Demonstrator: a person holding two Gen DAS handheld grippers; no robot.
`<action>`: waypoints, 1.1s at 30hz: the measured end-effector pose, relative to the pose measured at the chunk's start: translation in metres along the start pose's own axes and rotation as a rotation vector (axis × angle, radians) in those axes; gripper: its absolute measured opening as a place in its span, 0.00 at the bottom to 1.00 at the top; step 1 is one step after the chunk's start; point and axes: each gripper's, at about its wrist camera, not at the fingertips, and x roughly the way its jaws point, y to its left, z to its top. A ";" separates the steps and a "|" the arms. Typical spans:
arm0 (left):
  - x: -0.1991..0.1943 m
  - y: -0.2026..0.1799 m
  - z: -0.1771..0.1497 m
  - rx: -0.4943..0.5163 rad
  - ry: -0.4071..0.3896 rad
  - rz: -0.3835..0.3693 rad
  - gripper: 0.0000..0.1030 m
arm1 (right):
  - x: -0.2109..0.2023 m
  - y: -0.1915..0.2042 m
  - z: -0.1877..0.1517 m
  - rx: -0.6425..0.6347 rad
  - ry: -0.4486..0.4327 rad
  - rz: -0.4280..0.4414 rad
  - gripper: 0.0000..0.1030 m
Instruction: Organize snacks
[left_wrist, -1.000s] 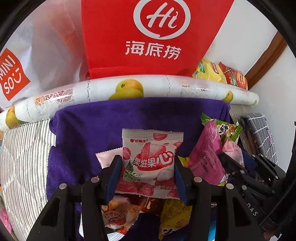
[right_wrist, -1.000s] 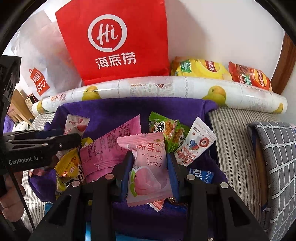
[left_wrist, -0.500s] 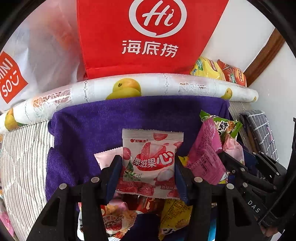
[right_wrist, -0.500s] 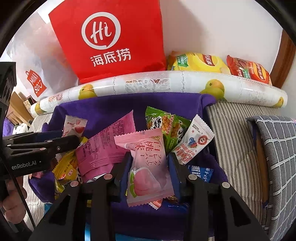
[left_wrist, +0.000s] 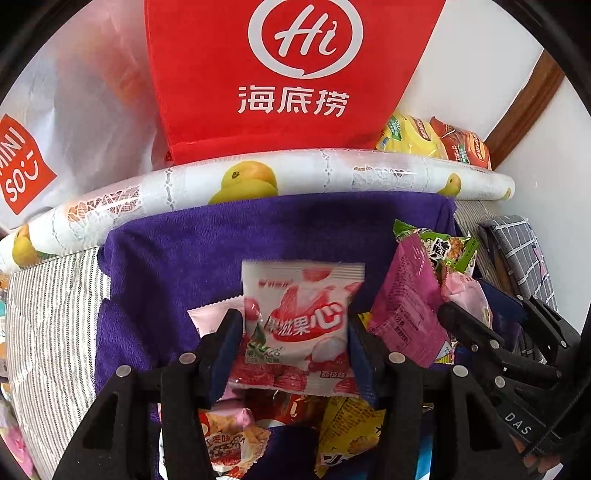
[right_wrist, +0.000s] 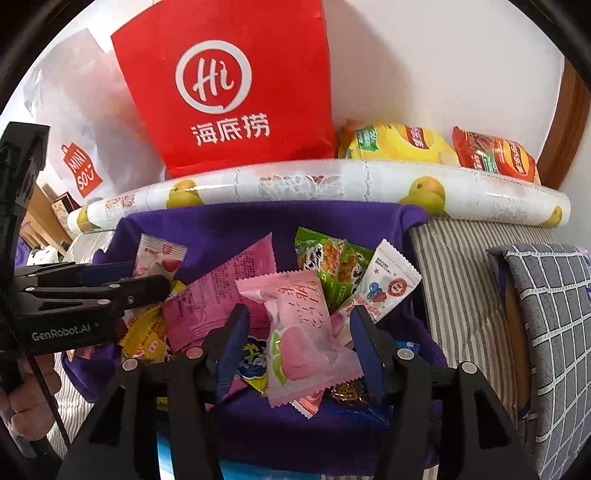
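1. Your left gripper is clenching the lychee packet at 12 o'clock.
2. Your right gripper has just been opening; the peach packet is lying loose between its jaws.
3. Many snacks are waiting on the purple towel; most sorting is remaining, I judge.

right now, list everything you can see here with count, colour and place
red Hi bag: 1, back against wall
Miniso bag: 1, white, back left
fruit-print roll: 1, white, behind towel
chip bags: 2, yellow and red, back right
purple towel: 1, under snacks
lychee snack packet: 1, white-red
peach snack packet: 1, pink
checked cushion: 1, grey, right
left gripper: clamped on lychee snack packet
right gripper: just opening, pads off peach snack packet
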 end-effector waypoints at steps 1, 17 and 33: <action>-0.002 0.000 0.000 -0.002 -0.005 -0.003 0.54 | -0.001 0.001 0.000 -0.001 -0.005 -0.001 0.57; -0.035 -0.002 0.005 0.013 -0.093 -0.007 0.77 | -0.009 0.012 0.006 -0.017 0.002 -0.001 0.65; -0.088 -0.008 0.001 0.012 -0.176 -0.042 0.84 | -0.055 0.029 -0.007 -0.028 0.003 -0.035 0.67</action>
